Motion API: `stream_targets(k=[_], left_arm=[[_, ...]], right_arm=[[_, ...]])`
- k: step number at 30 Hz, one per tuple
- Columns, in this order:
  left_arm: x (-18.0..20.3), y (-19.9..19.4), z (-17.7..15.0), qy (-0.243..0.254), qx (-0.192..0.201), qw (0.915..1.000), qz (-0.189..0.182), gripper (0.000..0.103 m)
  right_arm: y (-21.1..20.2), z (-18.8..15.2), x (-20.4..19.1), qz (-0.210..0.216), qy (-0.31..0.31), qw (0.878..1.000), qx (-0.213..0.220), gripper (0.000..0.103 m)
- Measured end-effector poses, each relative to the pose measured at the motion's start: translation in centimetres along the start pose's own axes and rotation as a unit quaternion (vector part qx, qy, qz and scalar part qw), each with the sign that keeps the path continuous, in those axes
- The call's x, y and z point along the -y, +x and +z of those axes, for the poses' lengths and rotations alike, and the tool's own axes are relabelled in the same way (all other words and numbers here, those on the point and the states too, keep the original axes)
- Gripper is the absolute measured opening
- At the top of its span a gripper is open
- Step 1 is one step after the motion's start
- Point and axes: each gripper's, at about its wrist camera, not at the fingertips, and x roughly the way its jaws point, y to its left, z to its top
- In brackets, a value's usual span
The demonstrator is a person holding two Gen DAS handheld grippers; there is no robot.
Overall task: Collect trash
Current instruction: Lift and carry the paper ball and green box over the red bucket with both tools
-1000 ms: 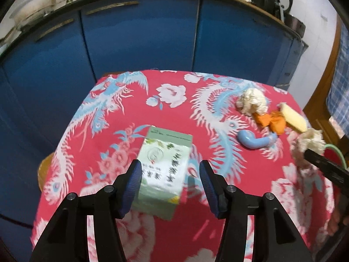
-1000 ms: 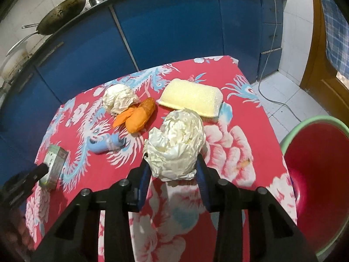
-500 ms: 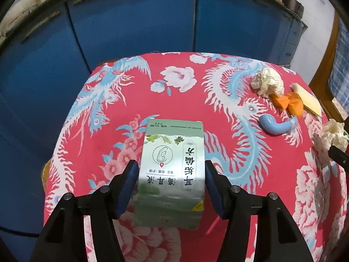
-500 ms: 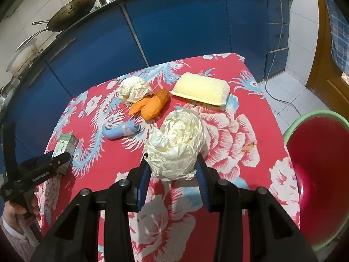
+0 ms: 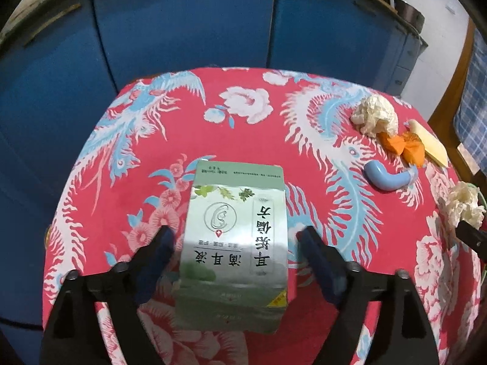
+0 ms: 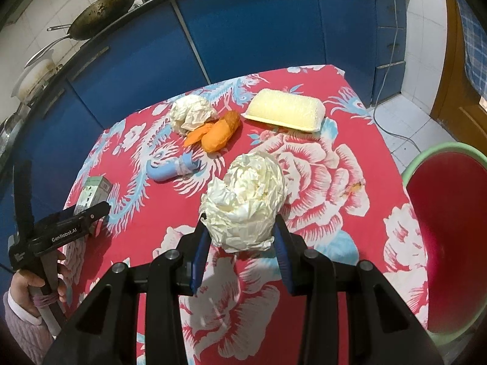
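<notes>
A pale green carton [image 5: 236,237] with Chinese print lies on the red flowered tablecloth [image 5: 249,140]. My left gripper [image 5: 236,243] is open, its blue fingers on either side of the carton with a gap on each side. My right gripper [image 6: 242,234] is shut on a crumpled white paper ball [image 6: 246,203] and holds it above the table. The carton also shows small in the right wrist view [image 6: 92,190], with the left gripper [image 6: 76,222] at it.
On the table lie a second paper ball [image 6: 190,114], an orange wrapper [image 6: 219,132], a blue curved piece [image 6: 172,168] and a yellow sponge [image 6: 286,111]. A red basin with a green rim [image 6: 447,237] stands off the table's right edge. Blue cabinets [image 5: 243,21] stand behind.
My left gripper has moved forward and down over the carton, which now sits between its fingers. My right gripper has lifted and drawn back a little with the paper ball.
</notes>
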Motion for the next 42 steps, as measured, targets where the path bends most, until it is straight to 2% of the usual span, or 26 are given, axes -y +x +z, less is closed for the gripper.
stream_targets(k=[1, 4, 11, 13, 15, 16, 17, 21, 31, 42], left_arm=[[0.0, 0.4, 0.1, -0.002, -0.014, 0.9999, 0.001, 0.103], [0.1, 0.3, 0.1, -0.005, -0.016, 0.9999, 0.004, 0.103], [0.0, -0.1, -0.2, -0.008, -0.006, 0.9999, 0.004, 0.101], [0.0, -0.5, -0.5, -0.009, 0.009, 0.9999, 0.006, 0.091], [-0.1, -1.0, -0.7, -0.012, 0.025, 0.9996, 0.007, 0.069], [-0.2, -1.3, -0.7, -0.016, 0.029, 0.9994, 0.007, 0.062], [-0.3, -1.4, -0.7, -0.021, 0.033, 0.9992, 0.007, 0.06], [-0.6, -1.9, -1.4, -0.048, 0.059, 0.9971, -0.001, 0.06], [1.7, -6.3, -3.4, -0.04, 0.157, 0.9867, 0.012, 0.06], [5.3, -9.4, -4.9, -0.035, 0.186, 0.9816, -0.024, 0.06]], right_arm=[[0.0, -0.1, 0.0, 0.001, 0.0, 1.0, 0.0, 0.042], [-0.1, -0.3, 0.0, 0.002, 0.0, 1.0, 0.0, 0.042], [-0.3, -0.9, -0.3, 0.004, -0.004, 1.0, -0.001, 0.042], [-0.6, -1.1, -0.3, 0.003, -0.006, 1.0, 0.002, 0.042], [-0.9, -1.3, -0.3, 0.002, -0.008, 1.0, 0.005, 0.042], [-1.0, -1.4, -0.3, 0.002, -0.008, 1.0, 0.005, 0.042], [-1.1, -1.5, -0.3, 0.003, -0.009, 1.0, 0.006, 0.042], [-1.9, -2.0, -0.3, 0.002, -0.011, 1.0, 0.015, 0.042], [-3.1, -3.1, 0.1, -0.001, -0.005, 1.0, 0.028, 0.042], [-5.9, -4.2, 1.3, -0.011, 0.007, 0.998, 0.065, 0.042]])
